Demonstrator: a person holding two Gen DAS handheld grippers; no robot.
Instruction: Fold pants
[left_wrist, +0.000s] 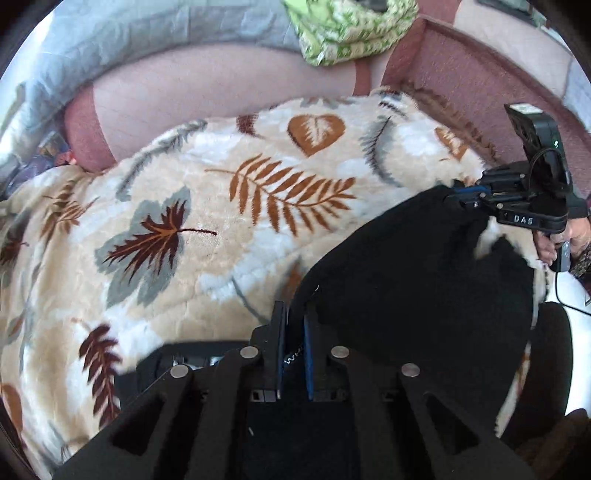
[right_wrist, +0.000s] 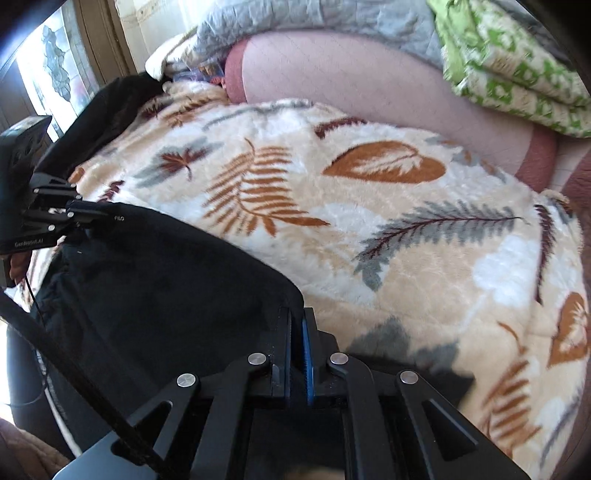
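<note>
Black pants (left_wrist: 406, 266) hang stretched between my two grippers over a leaf-patterned fleece blanket (left_wrist: 207, 206). In the left wrist view my left gripper (left_wrist: 294, 310) is shut on one corner of the dark fabric, which sits pinched between the pads. Across the cloth, my right gripper (left_wrist: 452, 194) clamps the other corner, with a hand on its handle. In the right wrist view my right gripper (right_wrist: 297, 314) is shut on the pants (right_wrist: 155, 280), and my left gripper (right_wrist: 107, 216) grips the far corner. The held edge runs taut between them.
The blanket (right_wrist: 369, 229) covers a sofa seat. A pink backrest cushion (left_wrist: 207, 85) runs behind it, with a grey quilt (left_wrist: 110, 33) and a green-and-white patterned cloth (left_wrist: 347, 29) on top. A black cable (right_wrist: 74, 354) trails at the lower left.
</note>
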